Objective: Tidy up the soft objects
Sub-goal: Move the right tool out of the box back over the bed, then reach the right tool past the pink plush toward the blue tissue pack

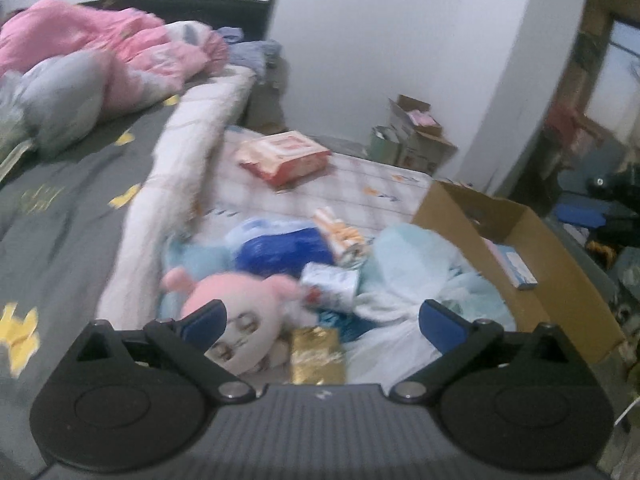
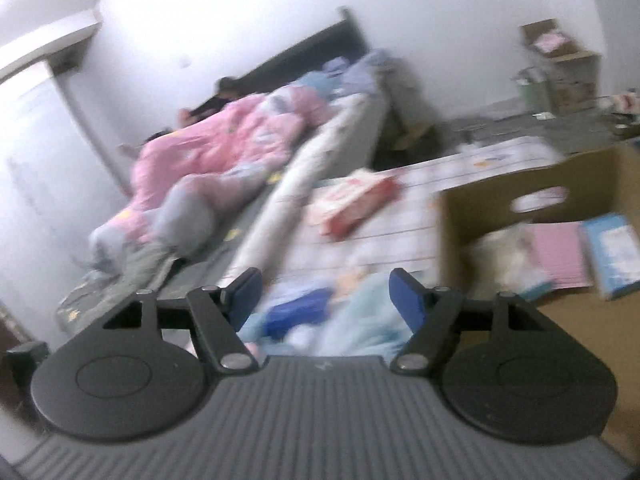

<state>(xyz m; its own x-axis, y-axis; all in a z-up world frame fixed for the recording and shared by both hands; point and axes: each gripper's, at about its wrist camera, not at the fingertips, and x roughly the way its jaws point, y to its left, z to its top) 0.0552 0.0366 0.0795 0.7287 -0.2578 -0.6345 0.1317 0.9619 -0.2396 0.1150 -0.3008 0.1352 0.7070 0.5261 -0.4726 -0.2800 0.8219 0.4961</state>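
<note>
Soft objects lie heaped on the checked white mat [image 1: 384,184] at its near end, hard against the cardboard box [image 1: 560,280] that stands at the mat's right edge. Going left to right in the left wrist view: a pink plush doll [image 1: 256,300] near the mat's left edge beside the rolled white quilt [image 1: 188,168], a blue bundle [image 1: 280,248] behind it, a small gold packet [image 1: 318,354] at the near edge, then pale blue cloth [image 1: 420,264] spilling against the box wall. A red-and-white pack [image 1: 284,156] sits alone toward the mat's far end.

The left gripper [image 1: 322,320] hangs over the heap with its jaws spread wide and nothing between them; the doll lies just under its left finger and the pale cloth under its right. The right gripper [image 2: 326,300] is also apart and empty, poised above the same heap, with the box and its contents to its right.

The step in hand looks like picking the next piece. It would go best by choosing one item on top, such as the doll, coming down with a finger on each side of its head, and closing on the bulk instead of a loose fold, so neighbouring cloth is not dragged along.
</note>
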